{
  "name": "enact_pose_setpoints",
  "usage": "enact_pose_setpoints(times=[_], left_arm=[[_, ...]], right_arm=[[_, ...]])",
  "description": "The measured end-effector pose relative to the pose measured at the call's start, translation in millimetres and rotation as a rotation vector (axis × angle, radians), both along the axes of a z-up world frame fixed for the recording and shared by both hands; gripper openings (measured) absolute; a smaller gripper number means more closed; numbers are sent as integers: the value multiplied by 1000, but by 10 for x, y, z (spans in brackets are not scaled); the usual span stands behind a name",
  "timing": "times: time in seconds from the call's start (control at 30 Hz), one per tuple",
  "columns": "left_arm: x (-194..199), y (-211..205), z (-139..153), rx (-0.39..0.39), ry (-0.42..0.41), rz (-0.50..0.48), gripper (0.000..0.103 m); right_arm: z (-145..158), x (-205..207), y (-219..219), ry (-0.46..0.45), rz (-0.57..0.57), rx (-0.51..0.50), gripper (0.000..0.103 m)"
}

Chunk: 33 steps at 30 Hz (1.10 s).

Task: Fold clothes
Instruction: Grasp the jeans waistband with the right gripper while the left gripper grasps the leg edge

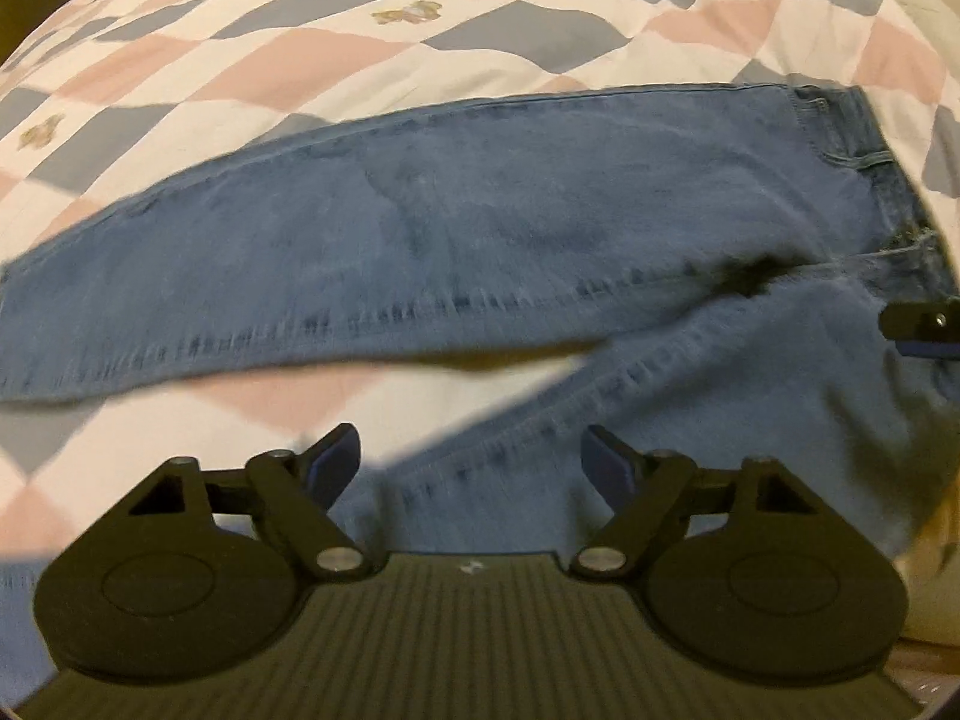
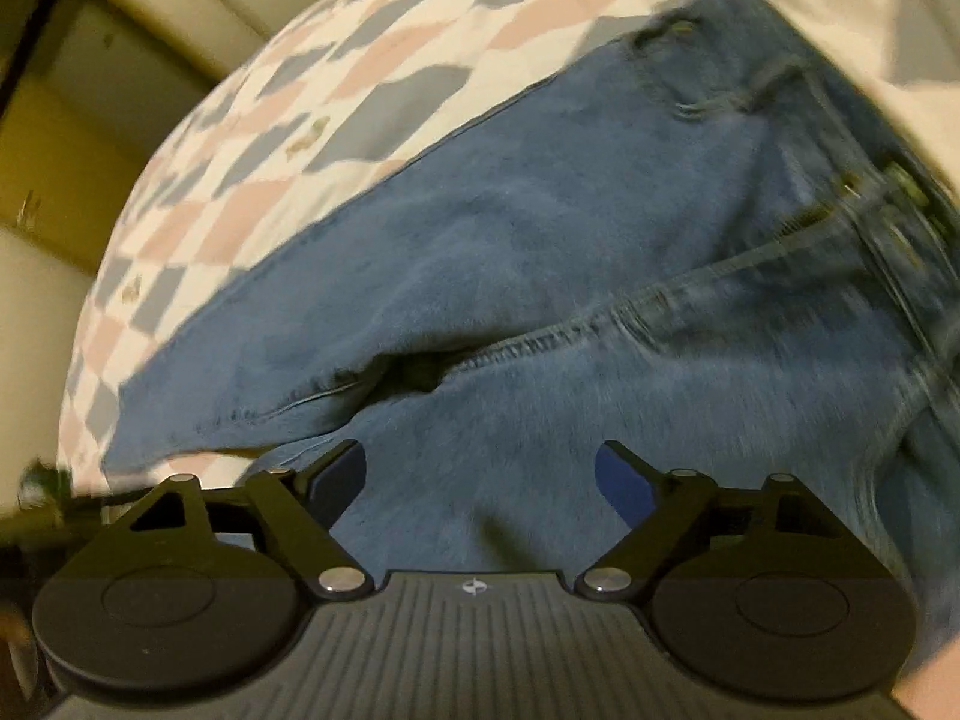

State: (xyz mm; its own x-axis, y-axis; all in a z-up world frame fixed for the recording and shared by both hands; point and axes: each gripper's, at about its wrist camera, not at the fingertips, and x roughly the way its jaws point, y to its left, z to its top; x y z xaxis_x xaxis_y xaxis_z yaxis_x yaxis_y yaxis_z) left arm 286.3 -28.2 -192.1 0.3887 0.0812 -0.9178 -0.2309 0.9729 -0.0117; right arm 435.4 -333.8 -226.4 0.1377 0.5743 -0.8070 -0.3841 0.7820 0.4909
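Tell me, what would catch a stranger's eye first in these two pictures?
A pair of faded blue jeans lies spread across the middle, one leg stretched to the left, the other bending toward the camera. Under it is a bedcover of pink, grey and white diamonds. At the bottom of each view gapes a black claw, the left claw and the right claw, both open over the denim and holding nothing.

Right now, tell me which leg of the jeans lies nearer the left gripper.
The near leg, running diagonally toward the open left gripper. The far leg lies stretched out flat across the checked bedspread beyond it.
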Motion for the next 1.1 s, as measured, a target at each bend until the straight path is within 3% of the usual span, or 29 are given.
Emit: enact_pose_setpoints(times=[0.07, 0.23, 0.3, 0.4, 0.5, 0.7, 0.83, 0.97, 1.1], left_arm=[[169, 154, -65, 1, -32, -38, 76], [667, 497, -178, -22, -114, -148, 49], [911, 601, -235, -49, -127, -184, 48], [1247, 641, -291, -78, -140, -233, 48], [1546, 597, -345, -102, -160, -302, 55], [2080, 662, -515, -44, -116, -445, 59], [2221, 924, -595, -28, -48, -527, 65], [2251, 1214, -685, -44, 28, -569, 65], [2239, 1246, -763, -87, 48, -610, 62]], right_arm=[[-28, 172, 105, -24, 89, 20, 82], [-110, 711, 397, -88, 318, 69, 58], [-149, 939, 530, -119, 383, 61, 55], [-176, 1288, 668, -165, 433, 48, 55], [-170, 1590, 777, -189, 480, 33, 55], [-154, 2124, 981, -280, 626, -61, 57], [-261, 2499, 1002, -264, 690, -146, 71], [-401, 2731, 936, -188, 740, -172, 72], [-510, 2851, 916, -115, 797, -165, 71]])
